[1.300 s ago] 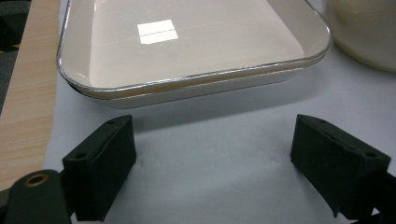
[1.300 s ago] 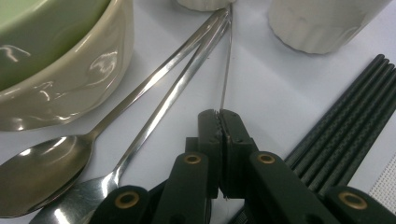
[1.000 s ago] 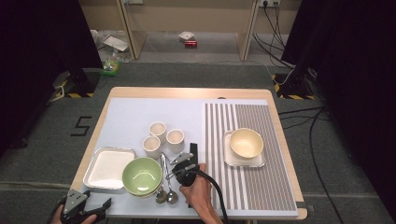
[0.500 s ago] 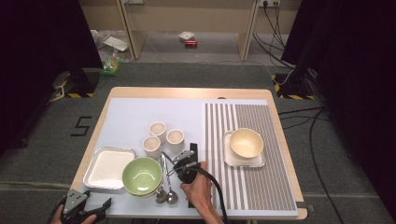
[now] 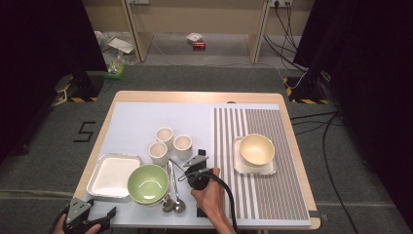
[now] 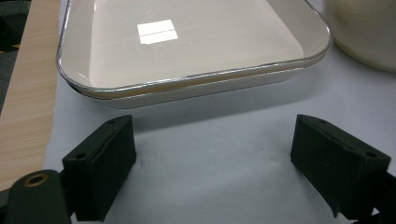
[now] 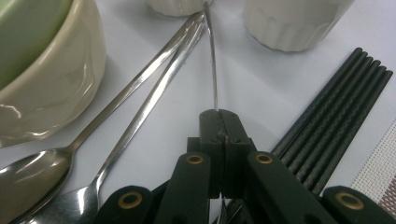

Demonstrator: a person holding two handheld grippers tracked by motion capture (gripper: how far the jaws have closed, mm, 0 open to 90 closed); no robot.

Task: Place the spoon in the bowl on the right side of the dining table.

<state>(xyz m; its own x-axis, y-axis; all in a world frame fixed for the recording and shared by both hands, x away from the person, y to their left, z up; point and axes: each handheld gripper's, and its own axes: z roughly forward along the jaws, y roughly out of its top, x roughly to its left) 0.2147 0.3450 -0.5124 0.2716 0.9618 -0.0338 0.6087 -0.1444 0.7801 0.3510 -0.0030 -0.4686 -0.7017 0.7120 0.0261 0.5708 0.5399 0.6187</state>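
The right tool [image 7: 219, 114] has its jaws pressed together on a thin metal utensil [image 7: 212, 60], of which only the slim handle shows, so what kind it is cannot be told. That handle runs from the clamped jaws up toward the white cups [image 7: 292, 21] at the far edge of the right gripper view. In the high view this tool [image 5: 194, 168] sits just right of the green bowl [image 5: 148, 183], near the front edge of the surface [image 5: 131, 122]. Two spoons [image 7: 100, 140] lie on the surface beside the bowl [image 7: 46, 70], their handles meeting near the top of the held utensil. A bundle of black chopsticks [image 7: 334, 116] lies just right of the jaws. The left tool [image 6: 212, 161] has its jaws spread wide with nothing between them, low over the surface and facing the white tray [image 6: 187, 42]. In the high view it [image 5: 90, 217] rests at the front left corner, just in front of that tray [image 5: 113, 175]. A cream bowl [image 5: 256, 148] sits on a small plate [image 5: 242, 167] on the striped mat [image 5: 287, 195], well apart from both tools.
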